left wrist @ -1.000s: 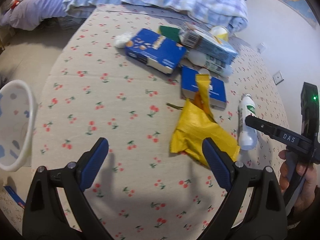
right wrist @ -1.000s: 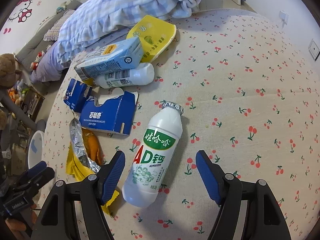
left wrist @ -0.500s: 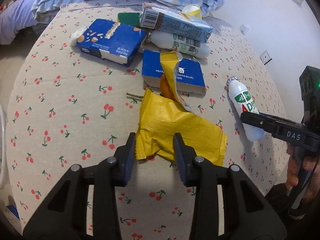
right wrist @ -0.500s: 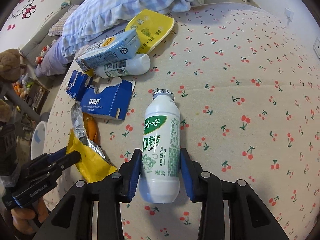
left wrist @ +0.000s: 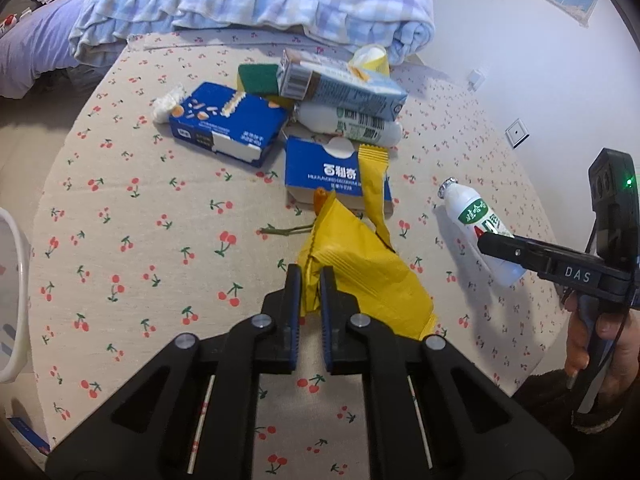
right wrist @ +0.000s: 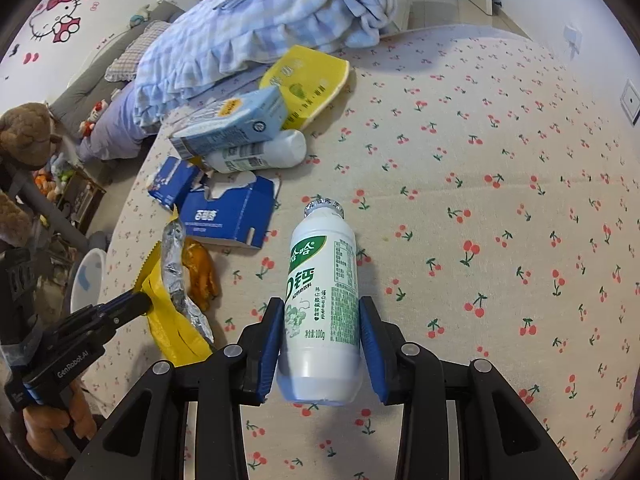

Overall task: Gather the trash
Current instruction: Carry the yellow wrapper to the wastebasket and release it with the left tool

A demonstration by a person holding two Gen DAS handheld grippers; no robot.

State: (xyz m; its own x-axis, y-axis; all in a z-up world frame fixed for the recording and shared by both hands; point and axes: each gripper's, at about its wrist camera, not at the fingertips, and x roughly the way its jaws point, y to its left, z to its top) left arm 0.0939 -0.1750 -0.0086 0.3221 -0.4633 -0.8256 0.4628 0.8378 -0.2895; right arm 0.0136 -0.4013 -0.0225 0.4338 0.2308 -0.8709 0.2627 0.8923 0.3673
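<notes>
A crumpled yellow snack wrapper (left wrist: 360, 268) lies on the cherry-print tablecloth (left wrist: 140, 240). My left gripper (left wrist: 310, 276) is shut on its near edge. From the right wrist view the same wrapper (right wrist: 168, 320) shows its foil lining, with the left gripper (right wrist: 138, 304) pinching it. A small white drink bottle (right wrist: 324, 280) with a green label lies lengthways, foil cap pointing away. My right gripper (right wrist: 322, 306) is shut on its lower body, both blue pads against its sides. In the left wrist view the bottle (left wrist: 474, 214) sits at the right behind the right gripper (left wrist: 490, 240).
Behind the wrapper lie two blue biscuit boxes (left wrist: 224, 128) (left wrist: 324, 172), a light-blue carton (left wrist: 340, 88) on another white bottle (left wrist: 352, 124), a green sponge (left wrist: 258, 78), a yellow packet (right wrist: 308, 80) and orange peel (right wrist: 200, 272). A folded blue blanket (left wrist: 256, 0) is at the back, a white basin (left wrist: 12, 292) at the left.
Both grippers have closed: the left one moved forward and pinched the yellow wrapper, the right one clamped the white bottle. The wrapper's near edge is now bunched up between the left pads.
</notes>
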